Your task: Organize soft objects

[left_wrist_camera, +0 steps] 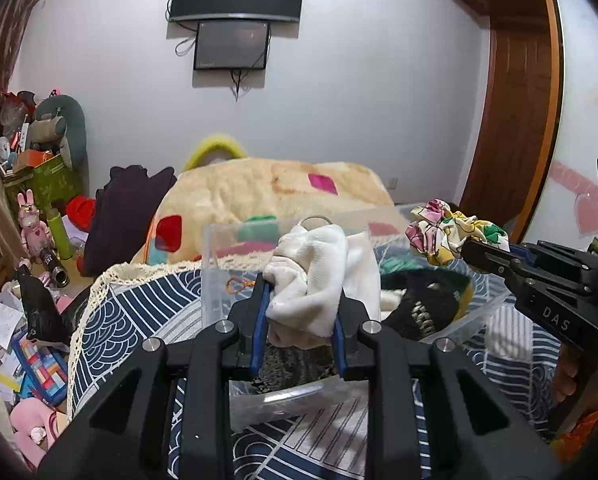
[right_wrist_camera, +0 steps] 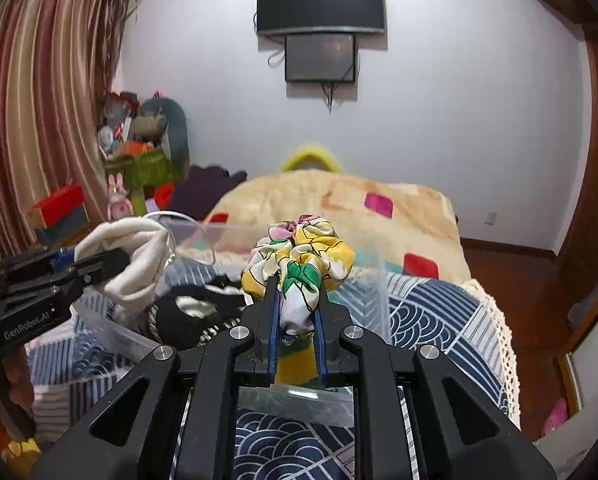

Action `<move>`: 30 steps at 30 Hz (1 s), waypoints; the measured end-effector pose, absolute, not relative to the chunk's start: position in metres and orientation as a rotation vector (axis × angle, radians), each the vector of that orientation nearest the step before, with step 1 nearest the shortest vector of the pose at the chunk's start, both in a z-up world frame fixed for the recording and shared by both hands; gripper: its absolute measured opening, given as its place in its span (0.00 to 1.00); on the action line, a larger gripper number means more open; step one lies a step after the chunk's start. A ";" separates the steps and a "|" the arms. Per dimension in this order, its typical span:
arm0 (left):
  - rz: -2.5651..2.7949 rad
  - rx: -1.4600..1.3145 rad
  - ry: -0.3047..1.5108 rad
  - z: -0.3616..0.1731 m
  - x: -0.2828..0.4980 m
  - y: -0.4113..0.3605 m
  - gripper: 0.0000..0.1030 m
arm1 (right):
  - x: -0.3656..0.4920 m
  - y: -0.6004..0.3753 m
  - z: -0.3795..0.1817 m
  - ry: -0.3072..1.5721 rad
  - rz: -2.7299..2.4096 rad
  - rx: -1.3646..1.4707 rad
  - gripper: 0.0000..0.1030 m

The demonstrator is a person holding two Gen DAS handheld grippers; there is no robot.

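My left gripper is shut on a white soft cloth and holds it above a clear plastic bin. My right gripper is shut on a floral yellow, pink and green scrunchie, held above the same bin. The right gripper with the scrunchie shows at the right of the left wrist view. The left gripper with the white cloth shows at the left of the right wrist view. Dark knitted soft items lie inside the bin.
The bin stands on a blue wave-patterned cloth with a lace edge. Behind it lies a beige blanket with coloured patches. Clutter, toys and boxes fill the floor at the left. A wooden door is at the right.
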State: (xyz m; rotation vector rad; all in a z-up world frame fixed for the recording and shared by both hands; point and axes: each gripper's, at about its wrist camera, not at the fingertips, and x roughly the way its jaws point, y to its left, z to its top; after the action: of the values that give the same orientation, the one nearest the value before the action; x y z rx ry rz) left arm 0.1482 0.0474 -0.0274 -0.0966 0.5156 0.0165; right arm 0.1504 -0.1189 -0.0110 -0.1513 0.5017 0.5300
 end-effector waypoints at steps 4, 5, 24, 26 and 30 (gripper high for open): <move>0.020 -0.110 0.551 -0.037 0.155 0.049 0.27 | 0.155 -0.118 -0.020 0.542 0.535 -0.167 0.13; 0.015 -0.120 0.559 -0.038 0.156 0.049 0.28 | 0.155 -0.118 -0.022 0.553 0.536 -0.168 0.13; -0.003 -0.166 0.551 -0.028 0.122 0.056 0.58 | 0.134 -0.139 -0.007 0.546 0.544 -0.138 0.48; 0.002 -0.154 0.530 -0.022 0.115 0.054 0.61 | 0.127 -0.143 0.000 0.523 0.543 -0.133 0.48; 0.002 -0.127 0.476 -0.006 0.096 0.046 0.62 | 0.115 -0.148 0.014 0.477 0.554 -0.113 0.48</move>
State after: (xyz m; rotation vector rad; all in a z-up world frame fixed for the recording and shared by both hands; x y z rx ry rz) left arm 0.0961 0.0460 -0.0061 -0.1272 0.4758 0.0022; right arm 0.1147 -0.1479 0.0143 -0.1135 0.4771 0.5537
